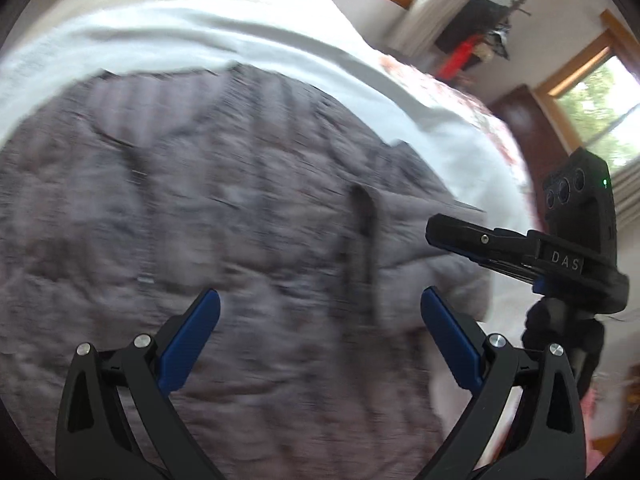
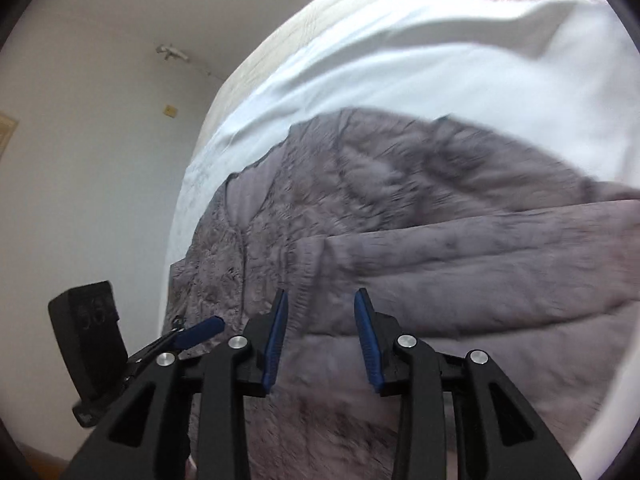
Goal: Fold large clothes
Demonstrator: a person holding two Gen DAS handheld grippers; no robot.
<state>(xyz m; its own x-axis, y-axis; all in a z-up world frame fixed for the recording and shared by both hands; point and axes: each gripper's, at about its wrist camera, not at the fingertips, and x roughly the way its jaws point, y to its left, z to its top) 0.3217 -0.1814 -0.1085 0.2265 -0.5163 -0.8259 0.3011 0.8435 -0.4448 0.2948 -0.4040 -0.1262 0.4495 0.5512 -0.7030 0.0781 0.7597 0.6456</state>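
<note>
A large grey quilted jacket lies spread flat on a pale sheet covering the bed, one puffy sleeve folded across its body, fabric rumpled.

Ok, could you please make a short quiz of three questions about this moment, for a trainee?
1. True or false: the left tongs grip the grey padded jacket.
2. What lies under the jacket? A) bare wood B) pale sheet C) carpet
3. Fill in: the right tongs are ____, with nothing between the blue pads.

Key:
1. False; they are open above it.
2. B, the pale sheet.
3. Open.
</note>
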